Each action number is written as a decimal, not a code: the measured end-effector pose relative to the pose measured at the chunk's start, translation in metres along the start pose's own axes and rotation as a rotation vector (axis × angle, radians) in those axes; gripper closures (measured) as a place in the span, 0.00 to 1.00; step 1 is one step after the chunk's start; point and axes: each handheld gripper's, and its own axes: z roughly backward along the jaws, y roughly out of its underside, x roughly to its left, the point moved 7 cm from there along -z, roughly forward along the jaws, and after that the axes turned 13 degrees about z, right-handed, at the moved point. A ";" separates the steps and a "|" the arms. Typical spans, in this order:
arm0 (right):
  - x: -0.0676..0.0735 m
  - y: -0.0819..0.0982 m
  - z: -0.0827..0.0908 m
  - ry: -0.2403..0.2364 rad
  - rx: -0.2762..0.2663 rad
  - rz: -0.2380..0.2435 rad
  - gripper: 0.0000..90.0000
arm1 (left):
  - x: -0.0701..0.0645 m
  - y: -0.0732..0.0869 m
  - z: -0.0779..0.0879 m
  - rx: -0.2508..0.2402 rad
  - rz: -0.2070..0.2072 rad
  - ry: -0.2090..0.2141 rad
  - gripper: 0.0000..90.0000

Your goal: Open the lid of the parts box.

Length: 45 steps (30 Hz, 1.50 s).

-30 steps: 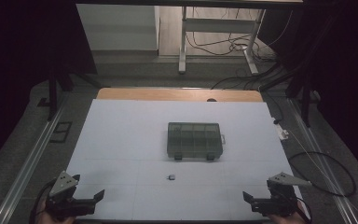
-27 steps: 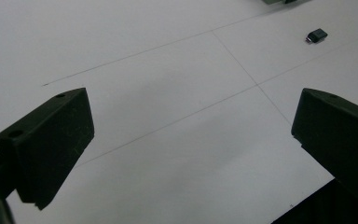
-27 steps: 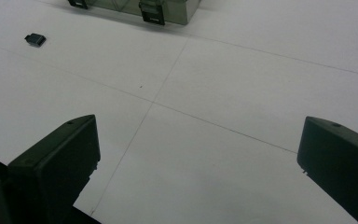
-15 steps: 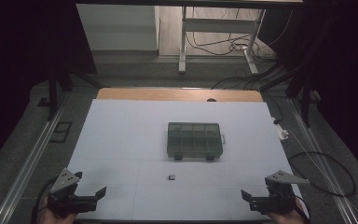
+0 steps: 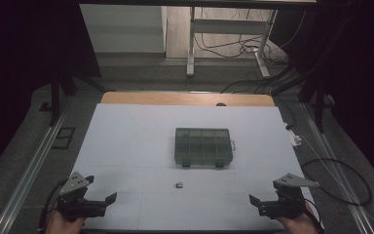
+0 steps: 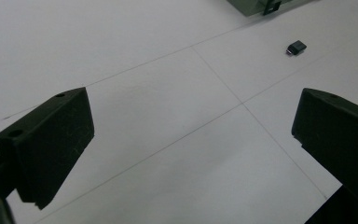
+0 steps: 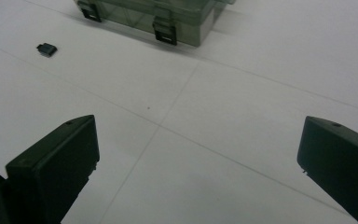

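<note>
Little changed since half a second back: your left gripper (image 5: pixel 108 199) and right gripper (image 5: pixel 254 201) hold at near table edge, jaws spread wide, empty. Small dark rectangular plastic piece (image 5: pixel 178 185) lies on white table (image 5: pixel 126 146), between grippers, just before translucent green-grey compartment box (image 5: pixel 203 146), latched. Piece likely light, stiff, easily flicked; pinch its long sides squarely.

Lab or recording rig, dim room: white worktop (image 5: pixel 126 146) on a wooden base, metal rails (image 5: pixel 29 168) alongside, loose cables (image 5: pixel 224 46) on the floor, bare stand legs (image 5: pixel 191 44) behind.
</note>
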 end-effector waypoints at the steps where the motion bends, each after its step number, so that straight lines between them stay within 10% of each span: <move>1: 0.000 -0.001 -0.001 -0.006 -0.001 0.003 0.00 | -0.001 -0.001 -0.002 0.002 -0.006 0.003 0.00; 45: -0.008 -0.044 -0.046 -0.039 -0.030 0.020 0.00 | -0.019 -0.053 -0.058 0.010 -0.014 0.060 0.00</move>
